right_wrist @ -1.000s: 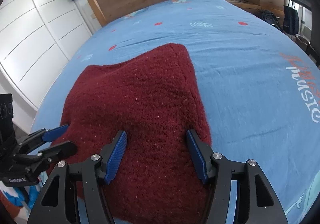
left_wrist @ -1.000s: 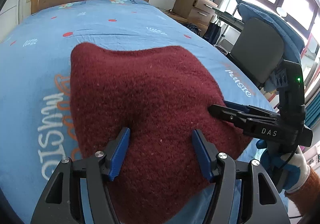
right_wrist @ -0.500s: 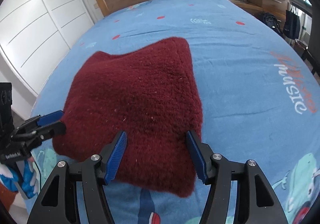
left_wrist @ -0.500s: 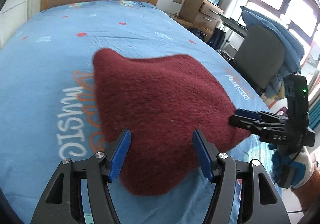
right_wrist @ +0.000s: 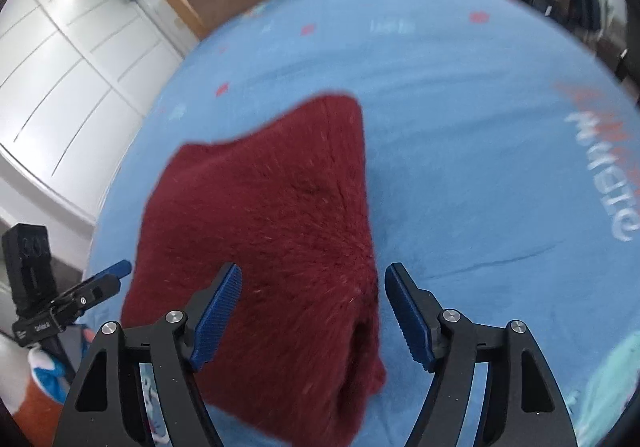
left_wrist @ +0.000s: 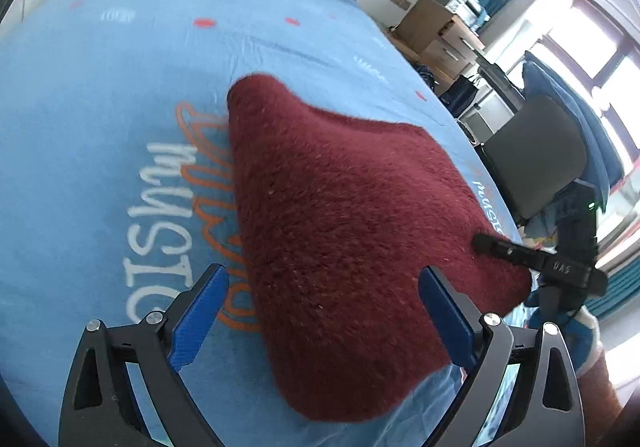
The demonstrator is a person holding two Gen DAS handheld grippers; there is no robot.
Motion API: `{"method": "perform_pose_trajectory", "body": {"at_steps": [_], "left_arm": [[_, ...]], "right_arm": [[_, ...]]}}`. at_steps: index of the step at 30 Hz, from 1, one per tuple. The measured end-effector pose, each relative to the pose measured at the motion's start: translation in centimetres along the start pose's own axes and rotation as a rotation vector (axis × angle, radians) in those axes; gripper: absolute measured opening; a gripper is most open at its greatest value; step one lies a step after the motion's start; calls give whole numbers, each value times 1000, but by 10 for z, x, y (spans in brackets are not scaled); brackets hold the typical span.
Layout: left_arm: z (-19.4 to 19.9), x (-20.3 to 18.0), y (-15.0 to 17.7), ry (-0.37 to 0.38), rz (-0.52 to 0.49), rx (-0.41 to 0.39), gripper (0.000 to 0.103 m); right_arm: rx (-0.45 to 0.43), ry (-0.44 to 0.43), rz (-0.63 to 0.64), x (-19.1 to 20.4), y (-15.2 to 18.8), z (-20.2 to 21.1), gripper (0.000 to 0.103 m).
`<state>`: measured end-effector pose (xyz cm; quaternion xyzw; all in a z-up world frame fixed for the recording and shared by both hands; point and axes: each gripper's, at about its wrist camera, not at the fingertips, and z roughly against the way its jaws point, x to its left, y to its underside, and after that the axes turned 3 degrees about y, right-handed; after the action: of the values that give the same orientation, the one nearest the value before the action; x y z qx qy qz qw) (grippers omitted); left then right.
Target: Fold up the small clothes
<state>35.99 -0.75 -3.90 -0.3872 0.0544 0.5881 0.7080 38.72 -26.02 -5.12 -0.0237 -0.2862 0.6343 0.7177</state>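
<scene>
Red sweater (left_wrist: 340, 231) folded on blue bedsheet (left_wrist: 100, 95), long axis lower right to upper left, bare sheet left, left gripper (left_wrist: 324, 315) and right gripper (right_wrist: 312, 315) spread wide, holding nothing

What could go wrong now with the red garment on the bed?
1. Both grippers, left and right, are open, so the folded red garment lies unheld and its fluffy layers may spring apart.
2. Its near edge lies close to the edge of the bed; a careless nudge might slide it off.
</scene>
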Motion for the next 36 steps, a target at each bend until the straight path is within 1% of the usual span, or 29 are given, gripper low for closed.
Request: {"method": "perform_pose_trajectory", "body": {"at_steps": [1, 3, 4, 6, 9, 11, 12, 13, 14, 15, 16, 17, 19, 21, 23, 27, 29, 31, 33, 34, 36], "left_arm": [[-6, 5, -1, 16, 25, 14, 94], [-15, 12, -2, 47, 60, 29, 97], [-18, 15, -2, 57, 72, 32, 99], [-26, 22, -3, 109, 109, 48, 99], [-37, 34, -3, 194, 176, 80, 100], [-39, 37, -3, 228, 187, 74, 98], [-39, 37, -4, 246, 187, 71, 95], [-40, 37, -5, 267, 186, 73, 89], [-41, 36, -6, 276, 187, 72, 87], [-41, 39, -8, 291, 198, 68, 82], [-39, 43, -9, 305, 212, 65, 76], [-36, 48, -9, 326, 233, 60, 73], [-27, 56, -11, 361, 260, 51, 65], [-10, 59, -18, 390, 245, 38, 62], [10, 60, -29, 403, 219, 21, 61], [64, 73, -53, 412, 178, -44, 61], [92, 82, -65, 394, 161, -73, 61], [114, 93, -71, 347, 130, -90, 62], [122, 103, -73, 309, 120, -90, 62], [123, 112, -72, 277, 119, -81, 62], [117, 123, -66, 229, 120, -55, 63]], "right_arm": [[37, -40, -10, -5, -2, -10, 82], [86, -104, -42, -14, -5, -25, 85], [102, -131, -51, -16, -4, -30, 86], [143, -197, -71, -23, -3, -43, 86], [154, -268, -75, -33, -2, -50, 88], [156, -301, -62, -36, -1, -52, 88], [156, -307, -57, -36, 0, -53, 88], [157, -323, -57, -37, 1, -53, 85], [168, -361, -65, -35, 2, -55, 70], [173, -374, -76, -34, 3, -56, 68], [160, -369, -70, -31, 4, -54, 66], [151, -379, -77, -31, 6, -53, 60], [125, -411, -100, -30, 8, -45, 55], [84, -446, -111, -23, 3, -37, 53], [41, -500, -89, -8, -2, -22, 51], [-20, -564, -27, 32, -16, 0, 50], [-39, -599, -2, 55, -23, 3, 51], [-42, -608, 15, 74, -22, -3, 51], [-32, -603, 25, 87, -23, -15, 51], [-22, -595, 25, 91, -22, -21, 51], [14, -568, 14, 96, -17, -45, 51]]}}
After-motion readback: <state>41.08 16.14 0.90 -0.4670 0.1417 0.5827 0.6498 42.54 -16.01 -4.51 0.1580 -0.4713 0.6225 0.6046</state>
